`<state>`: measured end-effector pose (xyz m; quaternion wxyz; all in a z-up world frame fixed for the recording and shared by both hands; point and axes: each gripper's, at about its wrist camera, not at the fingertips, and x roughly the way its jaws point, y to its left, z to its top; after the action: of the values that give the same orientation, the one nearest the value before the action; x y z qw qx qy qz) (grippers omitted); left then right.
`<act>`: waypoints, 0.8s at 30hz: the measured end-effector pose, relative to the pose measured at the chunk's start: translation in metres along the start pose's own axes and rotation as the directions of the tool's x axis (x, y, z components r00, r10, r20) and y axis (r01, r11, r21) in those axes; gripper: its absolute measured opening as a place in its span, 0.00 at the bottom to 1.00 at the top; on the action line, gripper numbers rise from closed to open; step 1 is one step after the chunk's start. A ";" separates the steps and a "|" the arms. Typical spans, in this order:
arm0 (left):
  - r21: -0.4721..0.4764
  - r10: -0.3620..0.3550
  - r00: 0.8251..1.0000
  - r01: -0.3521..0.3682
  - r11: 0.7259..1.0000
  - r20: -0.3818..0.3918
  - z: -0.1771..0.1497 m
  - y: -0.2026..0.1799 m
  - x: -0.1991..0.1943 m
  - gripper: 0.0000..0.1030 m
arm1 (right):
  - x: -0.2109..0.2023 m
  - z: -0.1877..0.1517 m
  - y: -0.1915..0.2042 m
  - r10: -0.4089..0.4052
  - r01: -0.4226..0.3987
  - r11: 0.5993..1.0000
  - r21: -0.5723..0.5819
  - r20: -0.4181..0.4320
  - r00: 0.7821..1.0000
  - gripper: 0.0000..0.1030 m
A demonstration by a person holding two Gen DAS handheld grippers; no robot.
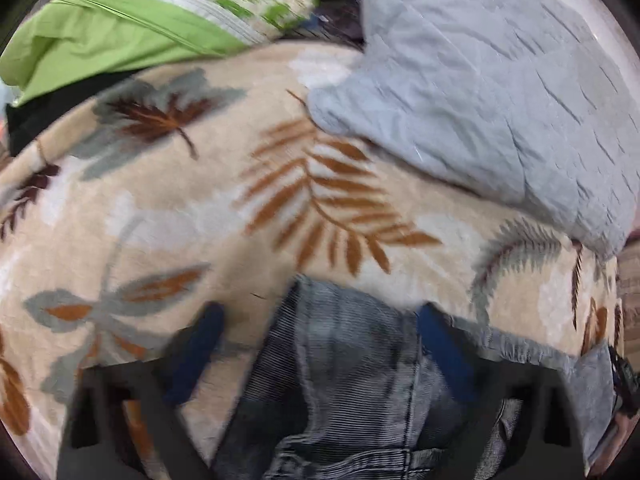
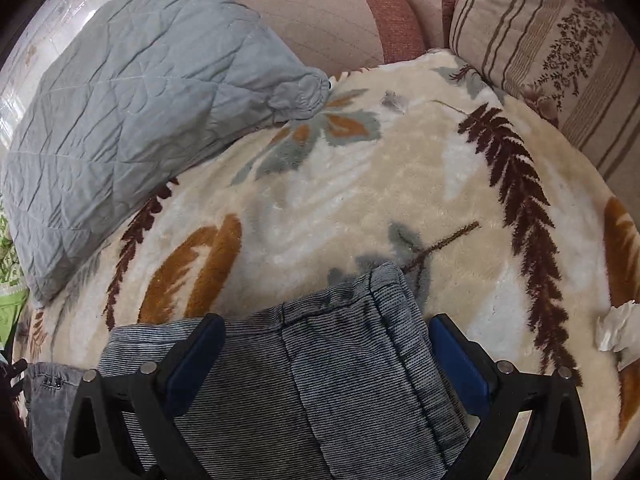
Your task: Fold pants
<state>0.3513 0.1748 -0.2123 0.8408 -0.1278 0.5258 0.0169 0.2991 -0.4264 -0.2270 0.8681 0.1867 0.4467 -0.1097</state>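
Pants (image 2: 320,380), grey-blue ribbed denim, lie on a cream leaf-print blanket (image 2: 360,200) that covers the bed. Right gripper (image 2: 326,356): blue-padded fingers (image 2: 196,356) stand apart on either side of a folded pants edge, the cloth between them; whether the pads press on it cannot be told. Left gripper (image 1: 320,344): view blurred, fingers (image 1: 444,344) apart with pants (image 1: 340,380) fabric between them, one pad at the cloth's edge, the other clear of it over the blanket (image 1: 200,200). Beyond the pants on the blanket rests a grey quilted pillow (image 2: 132,120); a striped floral cushion (image 2: 552,52) sits at the blanket's far right edge; a green cloth (image 1: 100,36) lies past its far left edge
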 end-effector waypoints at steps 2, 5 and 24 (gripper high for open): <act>0.067 0.032 0.999 -0.034 0.997 0.021 -0.003 -0.012 0.000 0.67 | 0.001 0.001 0.000 0.002 -0.002 1.000 -0.005 -0.001 1.000 0.99; 0.095 -0.029 1.000 0.028 0.995 0.009 -0.006 -0.022 -0.002 0.37 | 0.002 0.001 0.001 0.004 -0.004 1.000 -0.007 0.006 1.000 0.95; 0.056 -0.134 0.966 0.124 0.991 0.220 -0.007 -0.037 -0.099 0.13 | -0.061 0.008 0.012 0.049 -0.041 0.998 -0.041 0.211 0.976 0.21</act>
<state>0.3069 0.1479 -0.1196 0.8963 -0.1413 0.4189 -0.0347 0.2739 -0.4175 -0.1703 0.9162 0.1683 0.3493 -0.1012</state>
